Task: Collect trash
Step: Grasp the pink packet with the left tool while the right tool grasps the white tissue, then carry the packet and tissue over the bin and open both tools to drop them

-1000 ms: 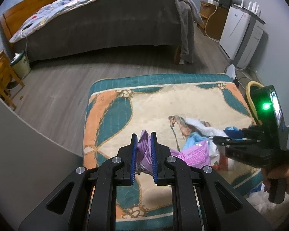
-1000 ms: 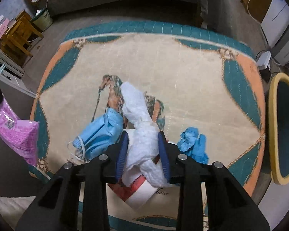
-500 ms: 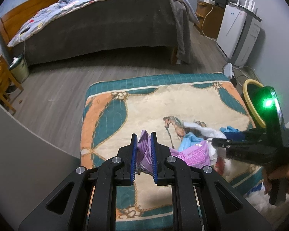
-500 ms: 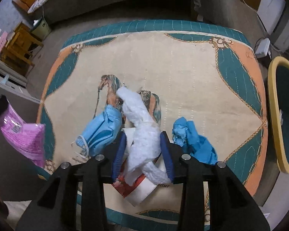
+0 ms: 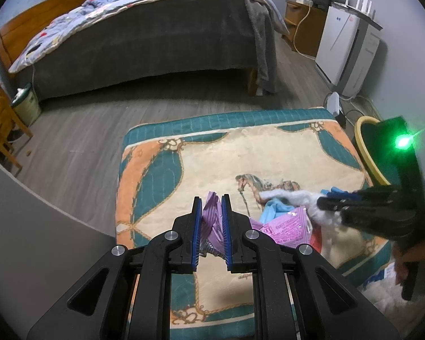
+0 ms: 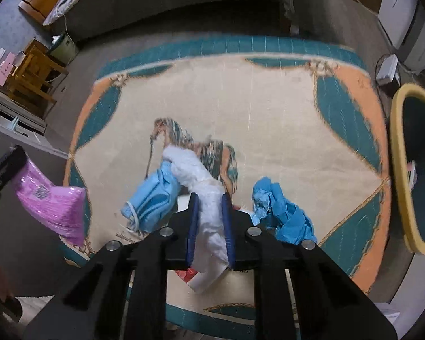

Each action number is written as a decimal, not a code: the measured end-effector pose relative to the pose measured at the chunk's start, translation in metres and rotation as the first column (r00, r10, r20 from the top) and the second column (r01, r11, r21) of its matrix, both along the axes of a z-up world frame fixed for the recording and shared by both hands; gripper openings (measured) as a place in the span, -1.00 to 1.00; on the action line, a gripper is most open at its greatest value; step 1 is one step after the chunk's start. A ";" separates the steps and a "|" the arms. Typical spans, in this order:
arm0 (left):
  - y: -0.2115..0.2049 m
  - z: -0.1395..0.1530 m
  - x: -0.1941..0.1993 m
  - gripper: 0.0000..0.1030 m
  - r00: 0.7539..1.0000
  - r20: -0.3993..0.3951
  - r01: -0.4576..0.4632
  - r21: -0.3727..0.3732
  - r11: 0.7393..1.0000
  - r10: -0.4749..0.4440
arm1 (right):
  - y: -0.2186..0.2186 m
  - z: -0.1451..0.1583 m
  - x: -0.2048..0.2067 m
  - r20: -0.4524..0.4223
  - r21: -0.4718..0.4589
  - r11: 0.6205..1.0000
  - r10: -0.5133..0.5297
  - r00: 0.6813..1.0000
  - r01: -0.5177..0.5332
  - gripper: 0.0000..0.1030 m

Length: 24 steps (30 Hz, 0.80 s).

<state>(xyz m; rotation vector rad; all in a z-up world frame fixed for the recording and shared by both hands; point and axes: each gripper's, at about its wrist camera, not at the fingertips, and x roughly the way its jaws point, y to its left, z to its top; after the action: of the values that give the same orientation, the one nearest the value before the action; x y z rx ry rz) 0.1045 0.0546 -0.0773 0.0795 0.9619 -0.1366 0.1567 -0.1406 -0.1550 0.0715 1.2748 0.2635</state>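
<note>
So the trash is spread over the rug (image 6: 269,119), the beige one with teal and orange corners and a horse in the middle. The white crumpled tissue (image 6: 201,181) is the main thing here: the right gripper (image 6: 209,226) is clenched on it, its blue pads having just been closing in with the tissue squeezed between them, and the far end of the tissue sticks out over the horse picture. From the left wrist camera you can see that same tissue (image 5: 291,197) poking sideways out of the right gripper (image 5: 325,206), with a hand (image 5: 416,263) wrapped round its handle and a green light glowing on top. Just left of the tissue lies a light blue face mask (image 6: 150,201), touching it, and just right of it a crumpled blue glove (image 6: 286,215). Under the gripper there's a bit of white and red paper (image 6: 201,280), can't tell what exactly. The left gripper (image 5: 212,226) is clamped tight on a pink-purple plastic wrapper (image 5: 212,218), which hangs off to the side (image 6: 51,204) at the rug's left edge in the right camera. A round bin (image 6: 396,170) with a yellow rim sits just off the rug's right side. Further out: grey wood floor, a bed (image 5: 144,42) with a dark cover, a small bin (image 5: 27,104) by a wooden stool, and a white appliance (image 5: 345,53) against the wall.
</note>
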 end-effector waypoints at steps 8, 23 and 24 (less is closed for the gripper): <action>-0.004 0.022 0.000 -0.72 0.996 0.087 -0.009 0.006 1.000 0.009 | -0.012 0.065 0.001 0.182 -0.004 1.000 0.000 0.983 0.001 -0.69; -0.031 0.070 0.003 -0.72 0.976 0.219 0.014 -0.061 0.998 -0.001 | -0.066 0.137 -0.004 0.365 0.026 0.999 -0.051 0.930 0.044 -0.69; -0.035 0.071 0.004 -0.72 0.975 0.222 0.020 -0.062 0.998 -0.006 | -0.071 0.138 -0.004 0.369 0.024 0.999 -0.054 0.928 0.048 -0.69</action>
<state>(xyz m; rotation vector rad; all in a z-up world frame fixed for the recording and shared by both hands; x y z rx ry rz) 0.1086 0.0195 -0.0066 0.0410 0.7336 -0.1669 0.1522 -0.2112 -0.0166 0.0634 0.8938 0.2285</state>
